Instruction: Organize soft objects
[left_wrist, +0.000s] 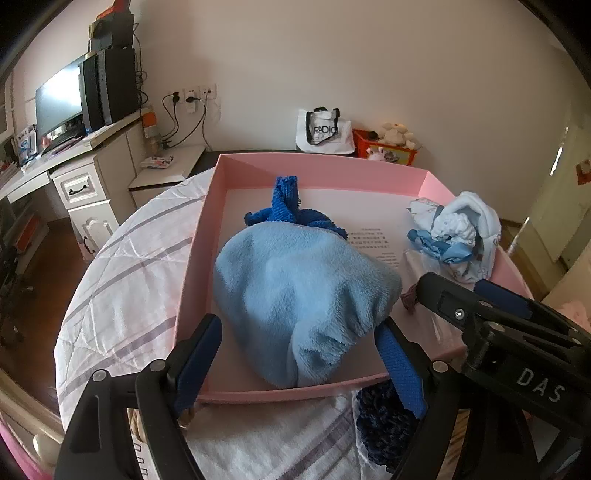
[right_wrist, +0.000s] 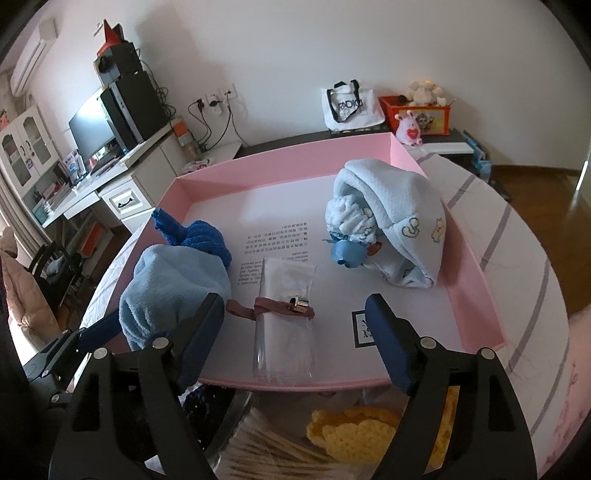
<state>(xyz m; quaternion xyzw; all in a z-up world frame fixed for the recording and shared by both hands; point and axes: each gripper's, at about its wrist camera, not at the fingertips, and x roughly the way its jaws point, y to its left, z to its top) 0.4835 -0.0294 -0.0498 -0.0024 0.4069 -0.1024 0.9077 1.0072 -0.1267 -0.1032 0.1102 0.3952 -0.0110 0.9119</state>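
A pink tray (left_wrist: 192, 266) lies on the striped bed cover. In its left part a light blue fleece cloth (left_wrist: 303, 291) rests against a dark blue knitted cloth (left_wrist: 288, 206). My left gripper (left_wrist: 295, 325) is open, and its fingers stand either side of the fleece's near end without squeezing it. My right gripper (right_wrist: 295, 301) is open over a rolled clear plastic bag (right_wrist: 284, 325) tied with a brown band (right_wrist: 273, 308); its pads are well apart from the bag. A pale blue printed baby garment (right_wrist: 402, 214) is bundled with a small blue item (right_wrist: 347, 254) at the tray's right.
In front of the tray lie a dark blue knit piece (left_wrist: 384, 421), a yellow crocheted piece (right_wrist: 354, 428) and a clear tub of cotton swabs (right_wrist: 258, 450). A desk with a monitor (left_wrist: 59, 99) stands at the left, with a white tote bag (right_wrist: 351, 107) and a red toy box (right_wrist: 417, 114) by the far wall.
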